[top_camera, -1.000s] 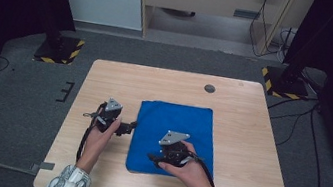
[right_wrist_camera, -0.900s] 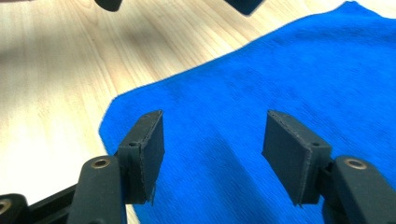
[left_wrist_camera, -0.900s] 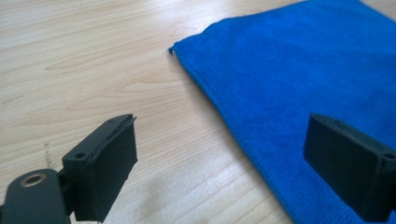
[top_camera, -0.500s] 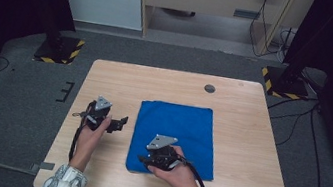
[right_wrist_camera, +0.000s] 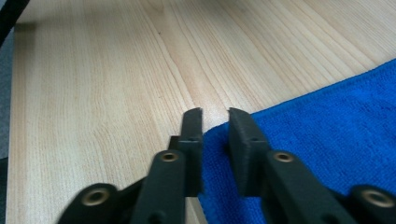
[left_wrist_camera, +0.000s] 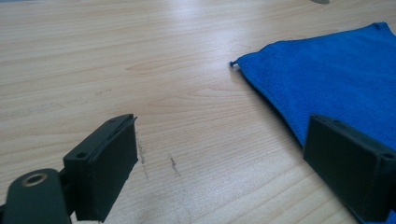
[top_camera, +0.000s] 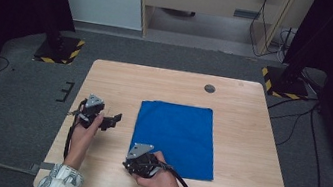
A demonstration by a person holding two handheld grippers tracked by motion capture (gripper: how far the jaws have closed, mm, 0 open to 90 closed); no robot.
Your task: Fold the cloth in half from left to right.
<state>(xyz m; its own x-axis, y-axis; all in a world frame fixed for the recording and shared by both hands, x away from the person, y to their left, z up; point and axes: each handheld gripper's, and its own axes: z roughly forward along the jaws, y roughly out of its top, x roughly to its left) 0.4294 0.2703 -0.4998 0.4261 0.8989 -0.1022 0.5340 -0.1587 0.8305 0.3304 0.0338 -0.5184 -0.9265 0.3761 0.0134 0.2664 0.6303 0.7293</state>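
A blue cloth lies flat and folded on the wooden table, right of its middle. My right gripper sits low at the cloth's near left corner. In the right gripper view its jaws have just been closing and stand a narrow gap apart, with the corner of the cloth between them; the pads do not visibly press it. My left gripper hovers over bare wood to the left of the cloth, open and empty. The left gripper view shows its wide-set jaws with the cloth's edge beyond.
A small dark round grommet sits in the tabletop near the far edge. Two black stands with yellow-and-black striped bases flank the table on the grey floor. Cables trail from both grippers toward the person.
The right gripper slid from on top of the cloth toward the near left corner and its jaws narrowed. The left gripper drifted left, away from the cloth, still open.
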